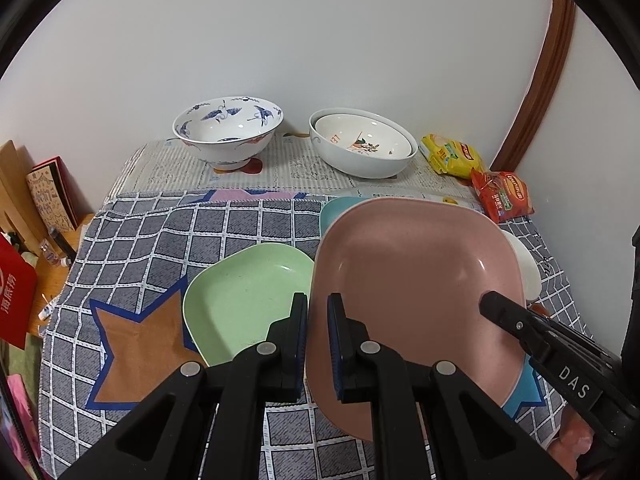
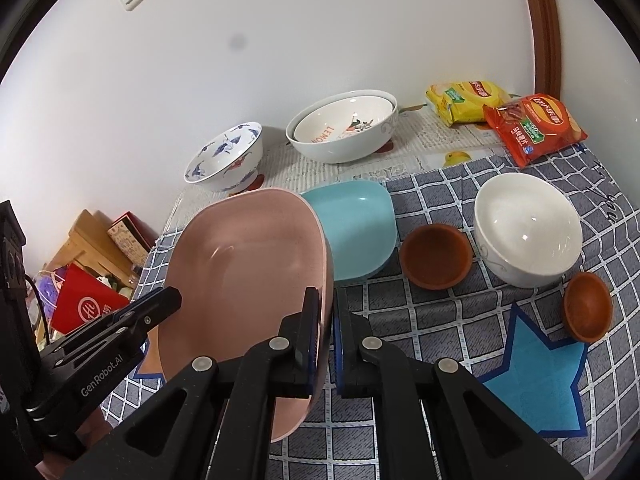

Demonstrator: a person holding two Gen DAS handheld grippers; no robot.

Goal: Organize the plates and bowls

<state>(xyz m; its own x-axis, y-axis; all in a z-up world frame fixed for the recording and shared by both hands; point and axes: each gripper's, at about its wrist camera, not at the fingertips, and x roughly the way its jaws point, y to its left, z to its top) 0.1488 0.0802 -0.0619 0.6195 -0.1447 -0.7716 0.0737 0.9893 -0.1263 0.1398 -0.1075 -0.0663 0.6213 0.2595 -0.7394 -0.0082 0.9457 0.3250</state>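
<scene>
L gripper (image 1: 317, 320): fingers clamp pink plate (image 1: 416, 280) L rim.
R gripper (image 2: 327, 320): fingers clamp R rim.
Pink plate: tilted, above blue plate (image 2: 356, 228).

Three plates (image 1: 416, 280); six bowls (image 2: 528, 228); two snack bags (image 2: 536, 128).

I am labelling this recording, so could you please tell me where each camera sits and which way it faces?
Left wrist: sits on the left gripper, facing the wall across the table; its fingers clamp the pink plate by its left rim, green plate beside.
Right wrist: sits on the right gripper, facing the same wall; its fingers clamp the pink plate's right rim.
Shared: the pink plate, each other's gripper, nested bowls.
</scene>
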